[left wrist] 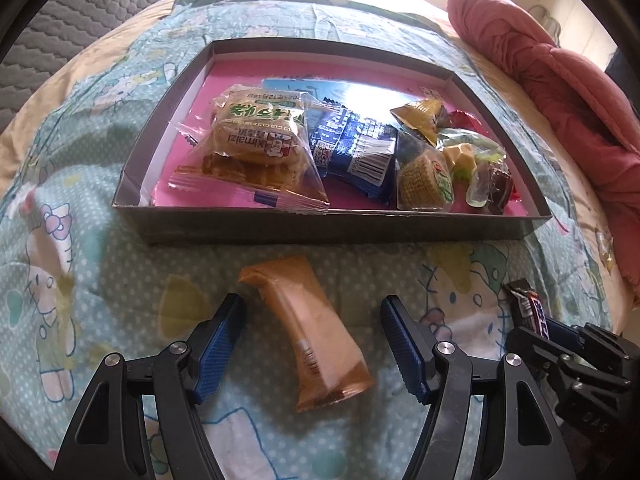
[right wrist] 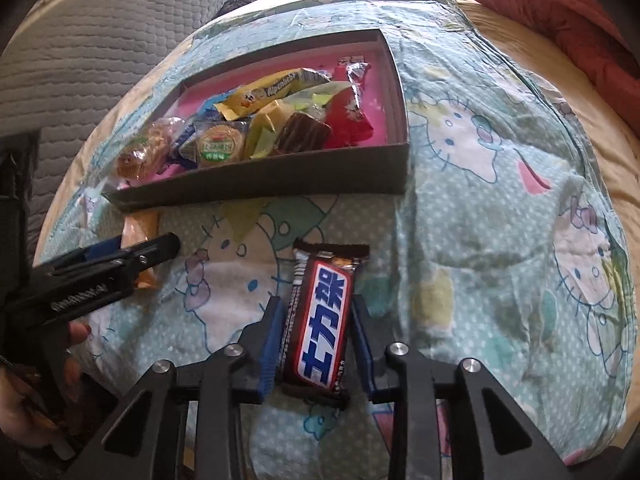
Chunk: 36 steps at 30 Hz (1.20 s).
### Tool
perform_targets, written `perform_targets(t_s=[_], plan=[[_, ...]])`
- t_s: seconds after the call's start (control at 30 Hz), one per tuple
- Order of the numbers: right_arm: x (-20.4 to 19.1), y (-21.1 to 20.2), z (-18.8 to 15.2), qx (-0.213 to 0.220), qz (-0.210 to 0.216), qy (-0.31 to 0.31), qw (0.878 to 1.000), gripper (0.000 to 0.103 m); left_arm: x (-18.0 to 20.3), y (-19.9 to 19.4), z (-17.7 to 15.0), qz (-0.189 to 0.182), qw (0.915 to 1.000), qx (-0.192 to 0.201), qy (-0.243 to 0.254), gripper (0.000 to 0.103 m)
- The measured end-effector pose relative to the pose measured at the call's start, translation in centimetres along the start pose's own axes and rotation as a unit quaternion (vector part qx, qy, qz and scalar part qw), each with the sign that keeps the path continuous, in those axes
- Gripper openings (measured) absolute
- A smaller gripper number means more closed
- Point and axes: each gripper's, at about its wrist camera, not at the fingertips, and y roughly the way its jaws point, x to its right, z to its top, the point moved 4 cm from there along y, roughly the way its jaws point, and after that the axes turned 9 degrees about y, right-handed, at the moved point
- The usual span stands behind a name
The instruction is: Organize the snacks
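Note:
An orange snack packet lies on the patterned bedsheet between the blue pads of my left gripper. The gripper stands open and its pads are clear of the packet on both sides. My right gripper is shut on a brown chocolate bar with a blue and white label, which rests on the sheet. Just beyond both lies a shallow grey box with a pink floor. It holds several wrapped snacks: biscuits, a blue packet and candies. The right wrist view shows the box at upper left.
A pink-red blanket is bunched at the far right of the bed. A grey quilted mattress runs along the left. A person's hand holds the left gripper's handle at lower left. Open bedsheet spreads right of the box.

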Motion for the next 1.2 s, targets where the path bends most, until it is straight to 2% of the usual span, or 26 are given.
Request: perform_targets(t_s=[0.03, 0.07, 0.1, 0.17, 0.23, 0.5, 0.77, 0.93, 1.2], plan=[[0.1, 0.0, 0.0, -0.001, 0.007, 0.005, 1.0, 0.032, -0.1, 0.0, -0.1, 0.001, 1.0, 0.002, -0.001, 0.068], [0.3, -0.1, 0.1, -0.001, 0.012, 0.011, 1.0, 0.031, -0.1, 0.0, -0.2, 0.009, 0.9999, 0.003, 0.004, 0.059], [0.4, -0.1, 0.1, -0.001, 0.017, 0.016, 1.0, 0.031, -0.2, -0.1, -0.2, 0.011, 0.9999, 0.005, 0.007, 0.053], [0.6, -0.1, 0.3, 0.0, 0.023, 0.022, 1.0, 0.03, -0.5, -0.4, -0.2, -0.005, 0.9999, 0.008, 0.005, 0.03], [0.6, -0.2, 0.3, 0.001, 0.029, 0.022, 0.999, 0.029, -0.5, -0.7, -0.2, -0.024, 0.9996, 0.01, 0.008, 0.022], [0.5, -0.5, 0.5, 0.004, 0.05, 0.024, 0.998, 0.029, -0.5, -3.6, -0.5, -0.053, 0.9982, 0.022, 0.014, 0.022], [-0.5, -2.6, 1.3, 0.043, 0.099, 0.016, 0.994, 0.029, 0.3, -7.1, 1.1, -0.062, 0.9955, 0.065, 0.028, 0.022], [-0.4, -3.7, 2.8, 0.072, 0.119, 0.015, 0.99, 0.029, 0.2, -7.6, 2.7, -0.06, 0.9944, 0.083, 0.026, 0.022], [-0.4, -4.0, 5.7, 0.102, 0.127, 0.015, 0.987, 0.029, -0.4, -6.2, 5.2, -0.046, 0.9949, 0.088, 0.018, 0.022]])
